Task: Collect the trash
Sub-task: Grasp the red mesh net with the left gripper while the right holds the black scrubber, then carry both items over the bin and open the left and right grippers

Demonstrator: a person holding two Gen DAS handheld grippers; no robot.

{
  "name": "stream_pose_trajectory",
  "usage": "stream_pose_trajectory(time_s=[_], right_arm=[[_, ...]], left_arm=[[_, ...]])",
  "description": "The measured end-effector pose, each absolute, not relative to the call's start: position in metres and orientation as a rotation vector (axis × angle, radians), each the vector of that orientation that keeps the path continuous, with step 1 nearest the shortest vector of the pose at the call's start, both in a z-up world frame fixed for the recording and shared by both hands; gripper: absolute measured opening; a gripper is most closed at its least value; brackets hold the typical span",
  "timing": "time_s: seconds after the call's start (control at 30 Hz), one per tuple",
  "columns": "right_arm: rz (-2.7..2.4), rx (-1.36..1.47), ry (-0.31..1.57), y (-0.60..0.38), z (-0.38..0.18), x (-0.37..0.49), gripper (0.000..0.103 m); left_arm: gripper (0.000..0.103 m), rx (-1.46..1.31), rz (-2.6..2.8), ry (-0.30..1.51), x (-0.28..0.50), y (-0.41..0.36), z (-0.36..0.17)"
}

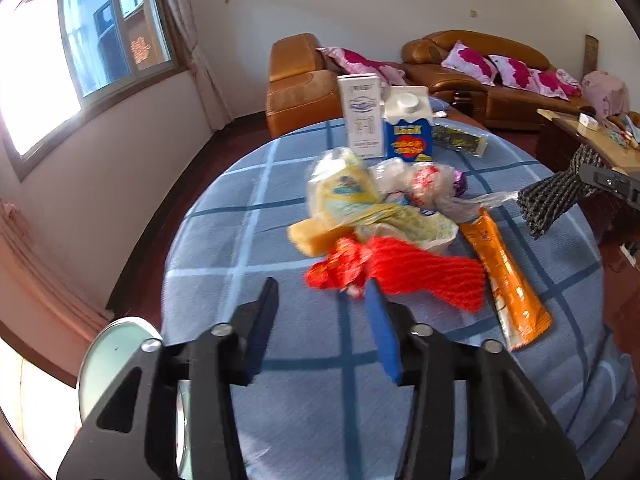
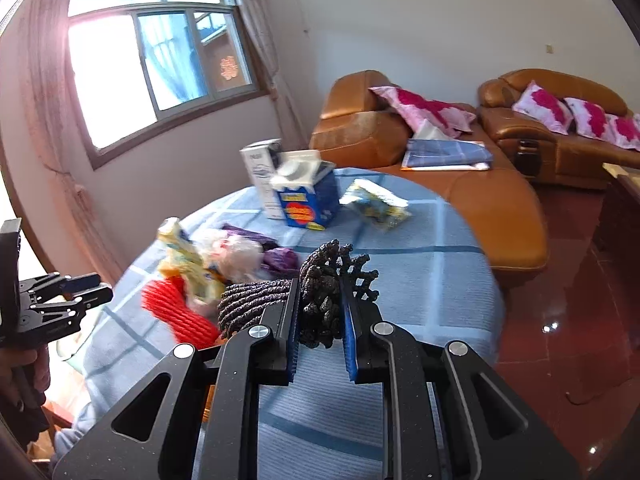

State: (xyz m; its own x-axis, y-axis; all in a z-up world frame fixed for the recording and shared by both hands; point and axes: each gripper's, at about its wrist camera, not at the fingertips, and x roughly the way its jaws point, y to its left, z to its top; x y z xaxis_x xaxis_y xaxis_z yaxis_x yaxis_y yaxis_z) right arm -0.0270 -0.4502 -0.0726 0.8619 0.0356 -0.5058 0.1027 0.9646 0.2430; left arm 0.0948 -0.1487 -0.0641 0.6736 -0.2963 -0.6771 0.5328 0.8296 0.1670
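Observation:
A heap of trash lies on the round table with its blue checked cloth (image 1: 248, 240): a red foam net (image 1: 420, 276), a yellow wrapper (image 1: 352, 204), clear plastic bags (image 1: 424, 184) and a long orange wrapper (image 1: 504, 276). My left gripper (image 1: 320, 292) is open just in front of the red net, with nothing between its fingers. My right gripper (image 2: 320, 286) is shut on a dark foam net (image 2: 252, 300), which hangs out to its left above the table. From the left wrist view that dark net (image 1: 556, 196) dangles at the right, over the table's edge.
A white box (image 1: 360, 116), a blue carton (image 1: 408, 132) and a dark packet (image 1: 460, 140) stand at the table's far side. Brown sofas (image 1: 304, 84) with pink cushions lie behind. A wooden side table (image 1: 592, 140) is at the right, a round glass top (image 1: 112, 360) at lower left.

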Motion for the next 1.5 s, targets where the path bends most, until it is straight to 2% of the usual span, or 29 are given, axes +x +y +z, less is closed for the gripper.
stream_pose_trajectory(time_s=[0.23, 0.33, 0.37, 0.6, 0.83, 1.5], right_arm=[[-0.141, 0.301, 0.571, -0.493, -0.092, -0.050, 0.019], [-0.154, 0.311, 0.585, -0.499, -0.100, -0.054, 0.019], [-0.154, 0.313, 0.588, -0.499, -0.101, -0.054, 0.019], [-0.100, 0.306, 0.564, -0.480, -0.092, -0.049, 0.019], [0.035, 0.272, 0.519, -0.431, -0.068, -0.023, 0.019], [0.379, 0.088, 0.532, -0.260, -0.046, 0.083, 0.019]], left_arm=[[0.046, 0.433, -0.595, 0.712, 0.102, -0.197, -0.084], [0.012, 0.439, -0.628, 0.794, 0.112, -0.208, -0.103], [0.010, 0.436, -0.630, 0.806, 0.112, -0.208, -0.106], [0.008, 0.386, -0.588, 0.756, 0.099, -0.180, -0.082], [0.008, 0.331, -0.437, 0.681, 0.089, -0.115, -0.045], [0.008, 0.295, -0.121, 0.725, 0.084, 0.028, -0.048]])
